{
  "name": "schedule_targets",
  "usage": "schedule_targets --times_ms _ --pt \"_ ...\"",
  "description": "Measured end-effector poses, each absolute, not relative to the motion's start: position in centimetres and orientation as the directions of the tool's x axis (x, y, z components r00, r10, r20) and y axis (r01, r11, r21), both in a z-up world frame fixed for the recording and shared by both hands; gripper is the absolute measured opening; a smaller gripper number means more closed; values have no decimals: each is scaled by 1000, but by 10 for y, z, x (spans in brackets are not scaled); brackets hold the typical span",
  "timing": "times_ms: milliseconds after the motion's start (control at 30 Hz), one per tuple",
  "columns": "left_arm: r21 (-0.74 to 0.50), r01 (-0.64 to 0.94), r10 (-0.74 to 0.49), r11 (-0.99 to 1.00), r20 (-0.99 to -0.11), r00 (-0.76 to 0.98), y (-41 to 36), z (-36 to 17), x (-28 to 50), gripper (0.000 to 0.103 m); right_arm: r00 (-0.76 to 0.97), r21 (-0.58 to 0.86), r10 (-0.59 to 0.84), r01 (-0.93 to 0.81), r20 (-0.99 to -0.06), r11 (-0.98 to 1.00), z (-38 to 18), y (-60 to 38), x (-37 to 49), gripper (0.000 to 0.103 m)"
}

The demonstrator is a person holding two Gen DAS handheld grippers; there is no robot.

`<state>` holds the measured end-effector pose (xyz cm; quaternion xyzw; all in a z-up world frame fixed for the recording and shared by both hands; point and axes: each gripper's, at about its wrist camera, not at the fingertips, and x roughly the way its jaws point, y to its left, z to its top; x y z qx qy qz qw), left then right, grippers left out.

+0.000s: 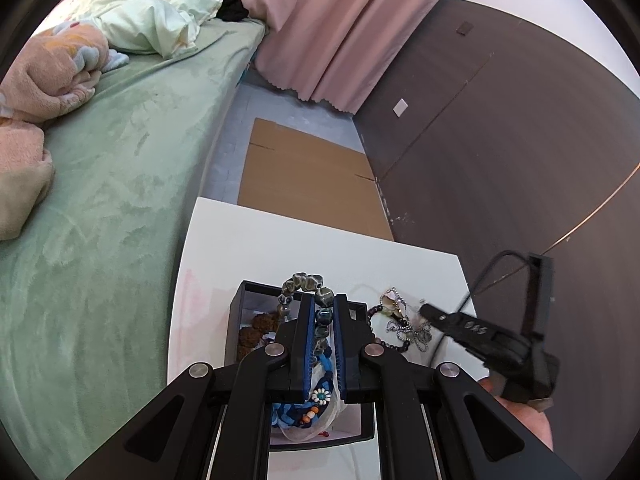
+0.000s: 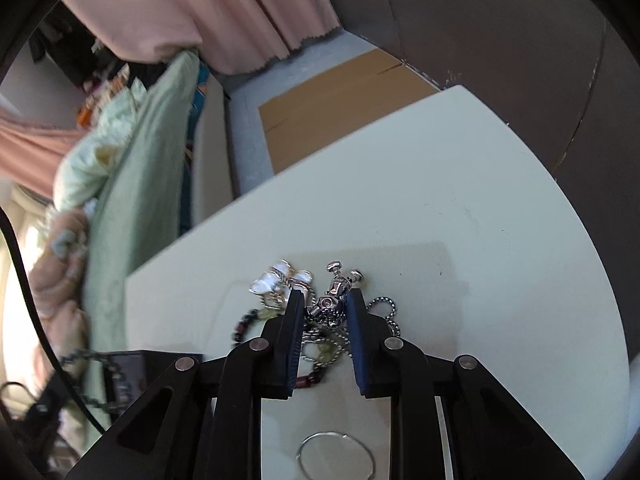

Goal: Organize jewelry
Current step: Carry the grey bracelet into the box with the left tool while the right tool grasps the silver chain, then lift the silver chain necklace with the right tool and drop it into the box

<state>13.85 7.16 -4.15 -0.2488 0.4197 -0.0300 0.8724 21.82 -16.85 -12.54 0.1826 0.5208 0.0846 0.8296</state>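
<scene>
My left gripper is shut on a grey-green stone bead bracelet and holds it over a black jewelry box on the white table. The box holds brown beads and a blue patterned piece. My right gripper is open, its jaws on either side of a silver robot pendant on a ball chain. White shell pieces and a dark bead strand lie just left of it. The right gripper also shows in the left wrist view, beside the jewelry pile.
A thin silver hoop lies on the table near me. A green bed with blankets stands to the left. Flat cardboard lies on the floor beyond the table. Pink curtains and a dark wall panel stand behind.
</scene>
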Motion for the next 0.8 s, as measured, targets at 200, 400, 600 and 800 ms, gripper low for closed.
schedule_targets --times_ms 200,400,600,800 --pt "-479 -165 -290 862 -733 616 74 -48 143 9 515 451 384 5 -766 893 -99 -171 203 23" --pt "-560 -150 -369 815 -700 611 85 -53 143 73 582 469 409 -53 -703 881 -64 -167 191 23" --pt "-598 -150 -364 788 -648 669 102 -41 134 85 642 463 413 -101 -646 881 -19 -164 178 23" --pt "-603 -158 -360 782 -644 675 109 -41 129 85 690 421 400 -151 -603 895 32 -156 162 23"
